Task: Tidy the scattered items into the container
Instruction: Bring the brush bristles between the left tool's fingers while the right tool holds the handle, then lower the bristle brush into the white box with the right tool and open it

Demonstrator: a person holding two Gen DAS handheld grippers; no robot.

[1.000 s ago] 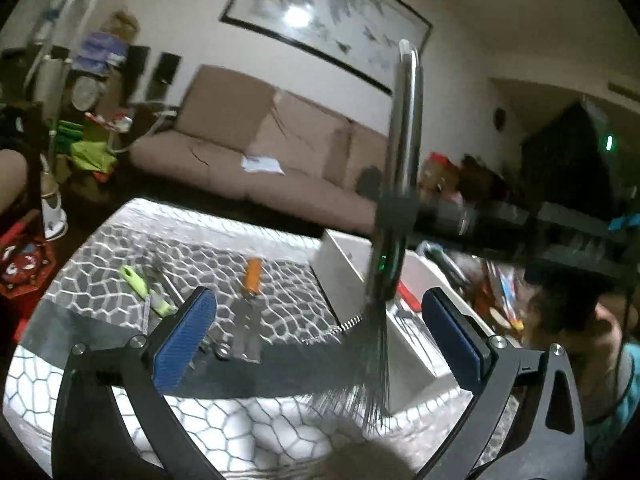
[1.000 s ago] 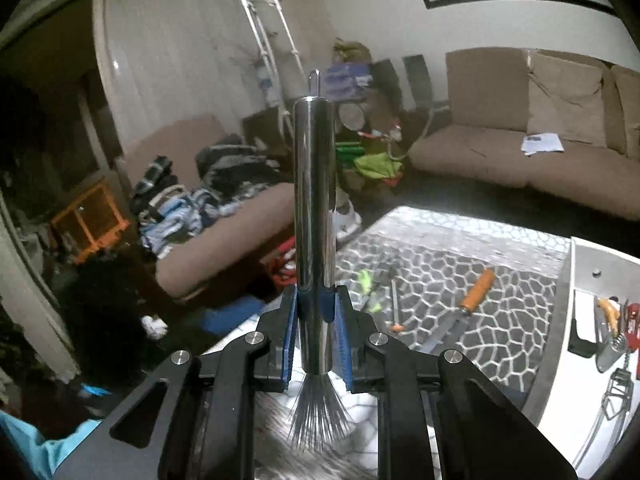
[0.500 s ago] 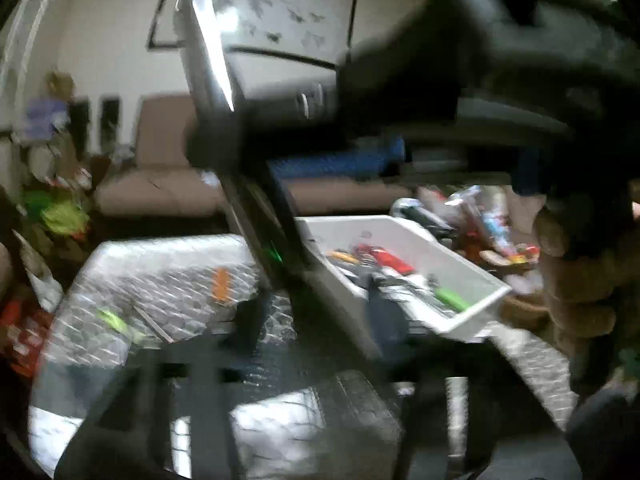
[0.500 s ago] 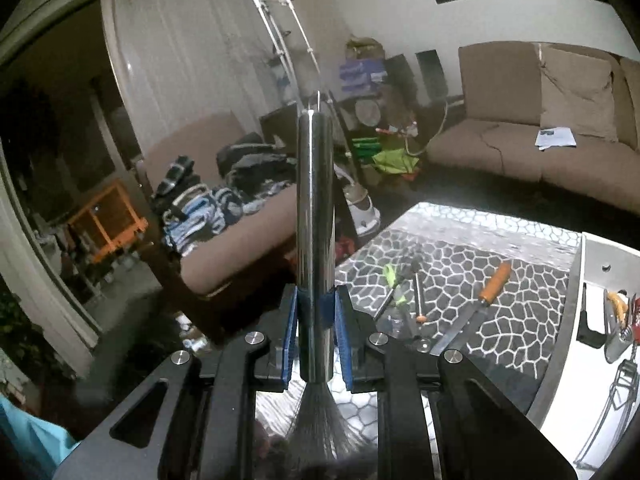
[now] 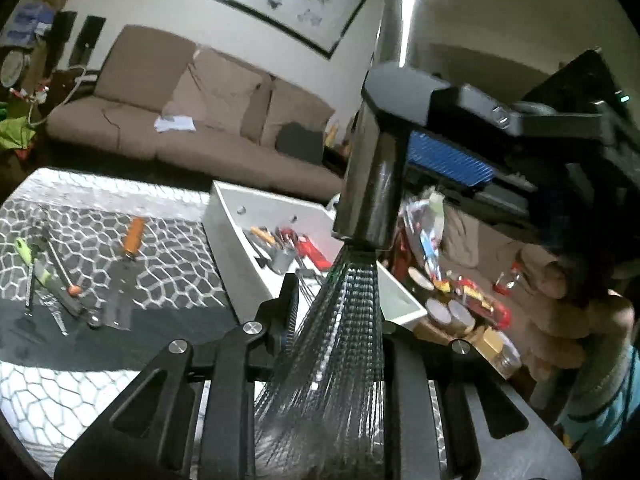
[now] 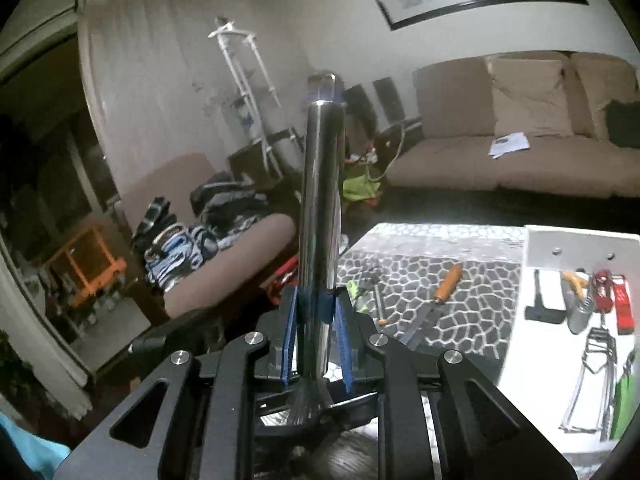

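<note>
Left tongs [image 5: 340, 344] | was open, closing on whisk [image 5: 344, 320] wires

Your right gripper [image 6: 315, 344] is clamped on the steel handle of the wire whisk brush [image 6: 320, 216], which stands upright with its bristles fanning out below the blue pads [image 6: 289, 336]. Take the white container [image 6: 540, 248] as your landmark: it sits at the right edge of the patterned table [image 6: 416, 272] and holds several tools. Left of it lies the orange-handled knife [image 6: 440, 296]; farther left, a green-handled tool [image 6: 354, 286].
</note>
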